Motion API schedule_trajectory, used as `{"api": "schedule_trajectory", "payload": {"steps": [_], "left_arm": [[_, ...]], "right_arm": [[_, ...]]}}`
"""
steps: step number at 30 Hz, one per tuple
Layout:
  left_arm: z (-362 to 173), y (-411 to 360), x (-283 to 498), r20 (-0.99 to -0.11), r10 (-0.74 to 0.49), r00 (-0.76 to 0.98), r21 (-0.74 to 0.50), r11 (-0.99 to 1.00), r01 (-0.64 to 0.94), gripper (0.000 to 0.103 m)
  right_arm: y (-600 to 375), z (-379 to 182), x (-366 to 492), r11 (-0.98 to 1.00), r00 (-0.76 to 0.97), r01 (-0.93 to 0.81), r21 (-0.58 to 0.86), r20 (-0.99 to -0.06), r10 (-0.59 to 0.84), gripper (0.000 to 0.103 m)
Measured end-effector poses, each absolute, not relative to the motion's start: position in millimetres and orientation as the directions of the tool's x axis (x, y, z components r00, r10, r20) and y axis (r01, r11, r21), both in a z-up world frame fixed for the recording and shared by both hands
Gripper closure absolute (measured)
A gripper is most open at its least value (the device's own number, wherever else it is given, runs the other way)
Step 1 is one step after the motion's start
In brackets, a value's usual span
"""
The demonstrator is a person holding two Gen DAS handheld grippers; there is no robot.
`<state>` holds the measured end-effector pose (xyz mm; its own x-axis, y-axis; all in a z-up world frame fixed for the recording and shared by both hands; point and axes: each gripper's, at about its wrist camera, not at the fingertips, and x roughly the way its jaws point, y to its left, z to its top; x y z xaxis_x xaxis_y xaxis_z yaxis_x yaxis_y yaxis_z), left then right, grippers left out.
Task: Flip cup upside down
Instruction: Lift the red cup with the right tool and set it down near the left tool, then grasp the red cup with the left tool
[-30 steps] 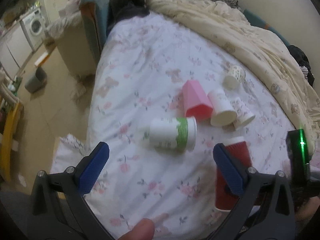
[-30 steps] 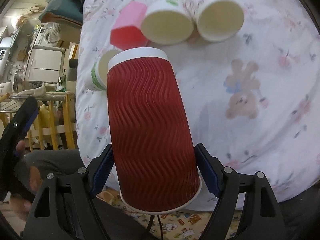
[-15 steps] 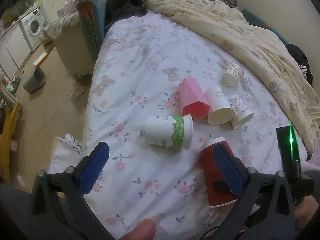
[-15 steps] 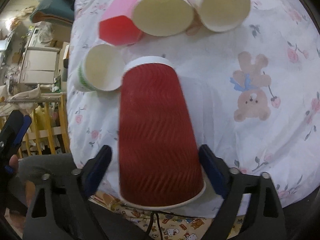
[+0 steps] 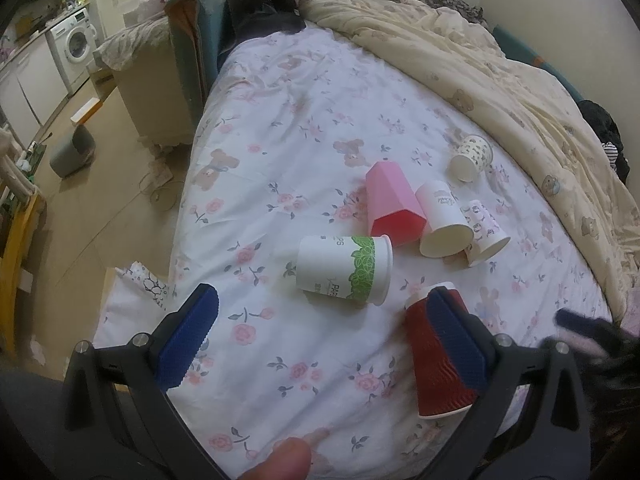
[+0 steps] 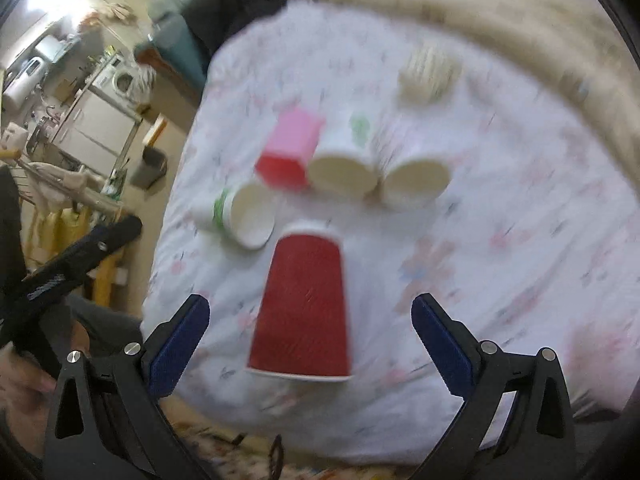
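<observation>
1. My left gripper [image 5: 324,338] stands wide apart over the near edge of the flowered bedsheet [image 5: 304,152], nothing between its blue pads.
2. My right gripper [image 6: 310,340] is also spread wide, holding nothing; its view is blurred.
3. The red ribbed paper cup [image 6: 302,308] stands upside down on the sheet between my right gripper's fingers, touching neither, wide rim down and white base up. In the left view the same cup [image 5: 430,354] sits partly behind my left gripper's right pad.
4. Just beyond it a white cup with a green leaf band [image 5: 344,270] lies on its side; its mouth shows a bare pale inside in the right view [image 6: 250,218].
5. Farther on, three cups lie side by side with mouths toward me: a pink faceted cup [image 5: 392,204], a white paper cup [image 5: 442,220] with a bare inside, and a small patterned cup [image 5: 484,234].
6. Farthest, a small dotted cup [image 5: 472,158] lies on its side near the cream duvet [image 5: 500,80].
</observation>
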<state>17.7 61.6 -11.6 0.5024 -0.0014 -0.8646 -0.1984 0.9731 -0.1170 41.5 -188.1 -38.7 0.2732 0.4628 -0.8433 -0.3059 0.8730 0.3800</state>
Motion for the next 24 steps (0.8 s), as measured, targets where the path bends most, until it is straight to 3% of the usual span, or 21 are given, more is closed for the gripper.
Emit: {"api": "schedule_trajectory", "payload": {"steps": [5, 11, 24], "left_arm": [[-12.0, 56.8, 18.4, -0.864, 0.015, 0.504, -0.094, 0.977, -0.189, 0.0], [-13.7, 43.9, 17.0, -0.859, 0.049, 0.51, -0.046, 0.984, -0.173, 0.0], [-45.6, -5.3, 24.0, -0.935, -0.052, 0.35, -0.106, 0.985, -0.136, 0.001]], "right_arm": [[-218.3, -18.6, 30.8, 0.83, 0.351, -0.267, 0.489, -0.753, 0.557, 0.0], [-240.4, -19.9, 23.4, 0.838, 0.44, -0.235, 0.493, -0.714, 0.544, 0.0], [-256.8, -40.6, 21.2, 0.866, 0.469, -0.179, 0.468, -0.733, 0.493, 0.0]]}}
